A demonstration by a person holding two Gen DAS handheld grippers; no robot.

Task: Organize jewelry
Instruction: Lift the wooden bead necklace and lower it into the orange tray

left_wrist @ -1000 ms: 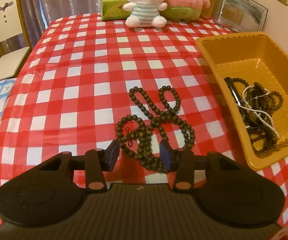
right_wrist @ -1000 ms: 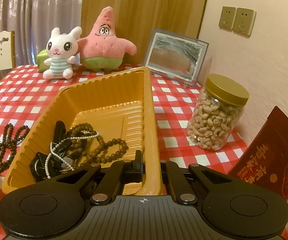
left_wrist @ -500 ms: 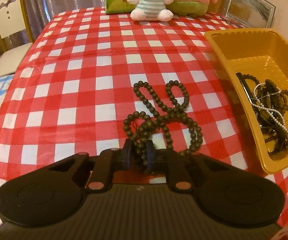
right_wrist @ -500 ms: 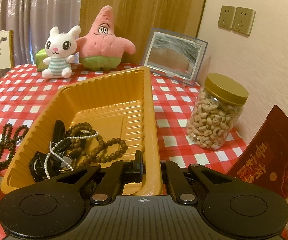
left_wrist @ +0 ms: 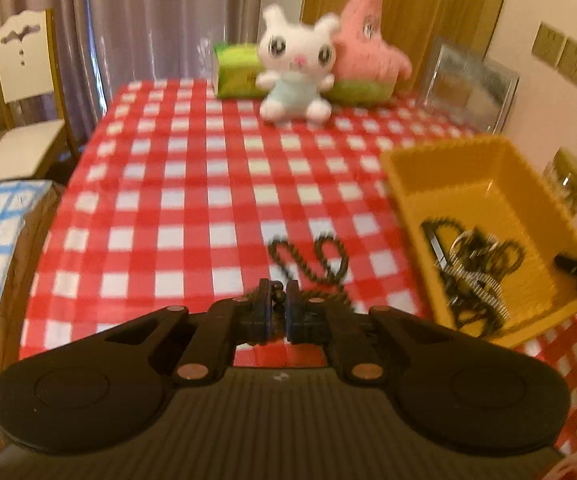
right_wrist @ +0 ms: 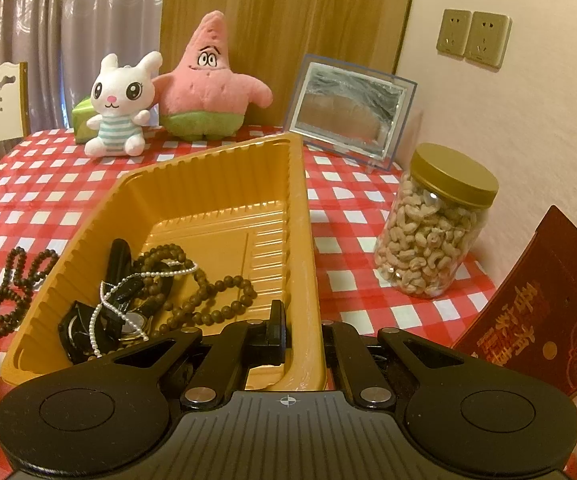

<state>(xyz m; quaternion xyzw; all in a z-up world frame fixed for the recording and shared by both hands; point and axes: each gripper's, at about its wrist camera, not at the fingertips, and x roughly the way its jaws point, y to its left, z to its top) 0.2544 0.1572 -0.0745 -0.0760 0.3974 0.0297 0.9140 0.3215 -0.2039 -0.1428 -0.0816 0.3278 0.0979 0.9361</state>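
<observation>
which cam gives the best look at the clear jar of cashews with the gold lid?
Right wrist view. The clear cashew jar with the gold lid stands sharp and whole there, beside the yellow plastic tray, nuts and lid both readable. The left wrist view shows the jar only as a motion-blurred sliver at the right edge, behind the tray.

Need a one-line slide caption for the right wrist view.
Right gripper clamps the yellow tray's wall; dark bead strand lies outside on checked cloth.
</observation>
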